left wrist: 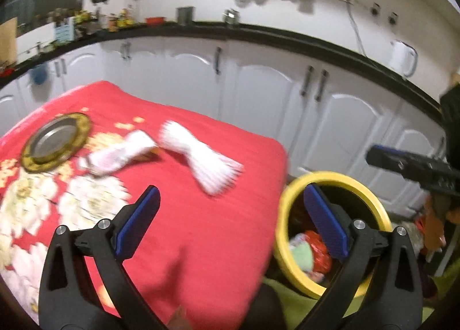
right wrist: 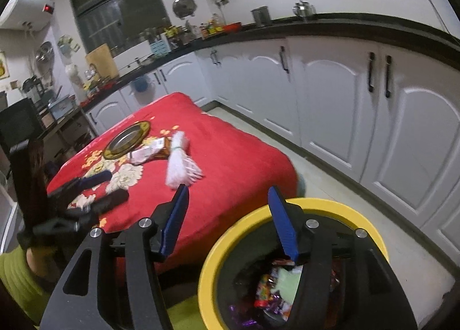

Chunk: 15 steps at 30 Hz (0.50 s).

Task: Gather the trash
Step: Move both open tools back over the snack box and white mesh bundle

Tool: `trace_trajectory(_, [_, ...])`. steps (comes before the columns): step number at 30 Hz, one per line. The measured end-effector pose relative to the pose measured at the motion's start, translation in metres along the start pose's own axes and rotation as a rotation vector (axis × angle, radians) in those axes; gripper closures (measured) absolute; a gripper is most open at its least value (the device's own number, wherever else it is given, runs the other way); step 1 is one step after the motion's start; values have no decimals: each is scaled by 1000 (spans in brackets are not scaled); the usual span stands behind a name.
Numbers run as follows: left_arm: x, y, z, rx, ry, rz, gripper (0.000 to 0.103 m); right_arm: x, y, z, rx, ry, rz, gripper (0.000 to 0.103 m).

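A: Fingers spread wide on the left gripper [left wrist: 230,221], nothing between the blue pads, hanging over the near right edge of the red-covered bench [left wrist: 201,238].

B: Same story on the right gripper [right wrist: 228,221]: fingers parted, empty, poised over the rim of the yellow bin [right wrist: 207,272]. Looks like a drop-off step, judging by the wrappers [right wrist: 267,289] lying in the bin.

A: Still trash left out there, though. White bundle of strips [left wrist: 198,157] lying mid-bench, tied at the waist, fanned at both ends. Just left of it, touching or nearly so, a crumpled white packet [left wrist: 118,154] with a bit of orange-brown at one end.

B: And farther left, a metal plate with a gold rim [left wrist: 74,121]. Probably not trash, best left alone.

A: Bin sits off the bench's right corner, down on the floor, well apart from both pieces.

B: Next move, then: reaching forward and left to the bundle, fingers staying wide, straddling the narrow tied waist, then closing. Loose ends likely to splay, so a grip at the middle.

A: Then the packet, flat and crumpled, calling for a low approach to pinch an edge.
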<state>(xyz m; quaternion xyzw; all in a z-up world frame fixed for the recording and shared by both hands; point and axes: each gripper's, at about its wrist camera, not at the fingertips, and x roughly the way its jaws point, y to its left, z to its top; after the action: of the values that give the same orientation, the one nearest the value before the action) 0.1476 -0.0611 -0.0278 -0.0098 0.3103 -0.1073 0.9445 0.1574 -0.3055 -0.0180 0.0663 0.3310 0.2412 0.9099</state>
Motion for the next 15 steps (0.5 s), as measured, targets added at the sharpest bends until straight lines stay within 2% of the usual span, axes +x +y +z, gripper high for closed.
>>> trace_trajectory(7, [-13, 54, 18, -42, -52, 84, 11, 21, 34, 16, -73, 10, 41, 46])
trace_trajectory(15, [-5, 95, 25, -79, -45, 146, 11, 54, 68, 27, -156, 34, 79, 42])
